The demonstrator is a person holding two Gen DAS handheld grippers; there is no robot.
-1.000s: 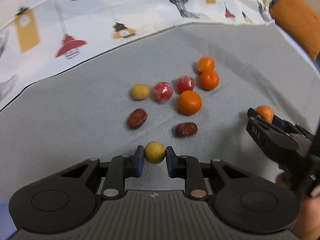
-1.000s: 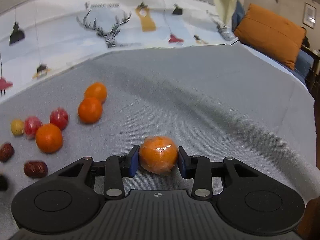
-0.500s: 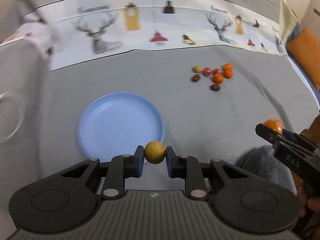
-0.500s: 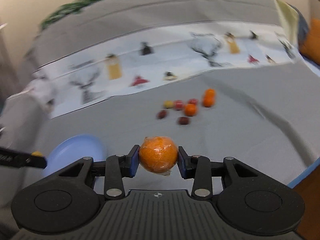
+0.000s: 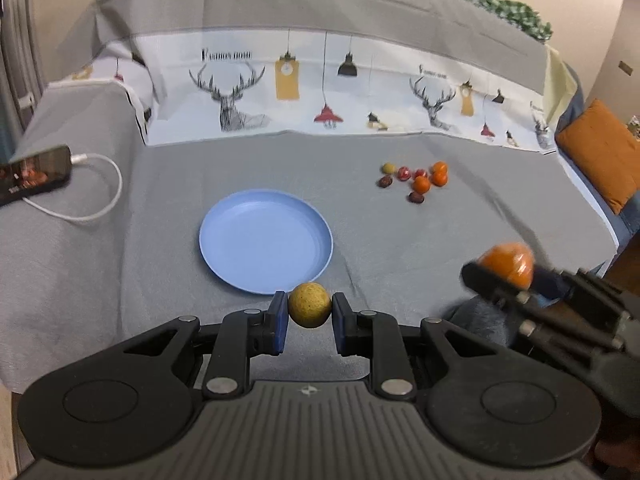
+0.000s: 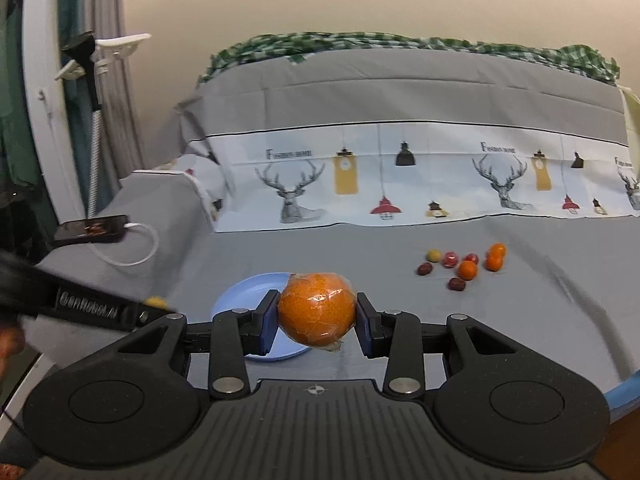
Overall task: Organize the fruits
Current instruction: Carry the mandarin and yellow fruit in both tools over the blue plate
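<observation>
Yellow fruit [image 5: 309, 305] pinched between the blue pads of the left hand-held gripper [image 5: 309, 318], held up in the air just at the near rim of the blue plate [image 5: 224, 240]. Wrapped orange [image 6: 317, 311] clamped in the right hand-held gripper [image 6: 316, 322], plastic film visible on it, held above the near side of the plate [image 6: 236, 294]. In the left view the right gripper and its orange [image 5: 507, 263] sit to the right, blurred. Nothing lies in the plate. The plate rests on a grey cloth [image 5: 440, 232].

Remaining fruit pile [image 5: 416, 179] lies on the cloth, well apart from the plate, far right: three oranges, two red wrapped fruits, one yellow, two dark brown. Some touch each other.

Behind, a white printed sheet with deer and lamps [image 5: 320, 92]. Phone [image 5: 34, 172] with a white cable [image 5: 100, 196] at far left on a raised grey part. Orange cushion [image 5: 600, 152] at right edge.
</observation>
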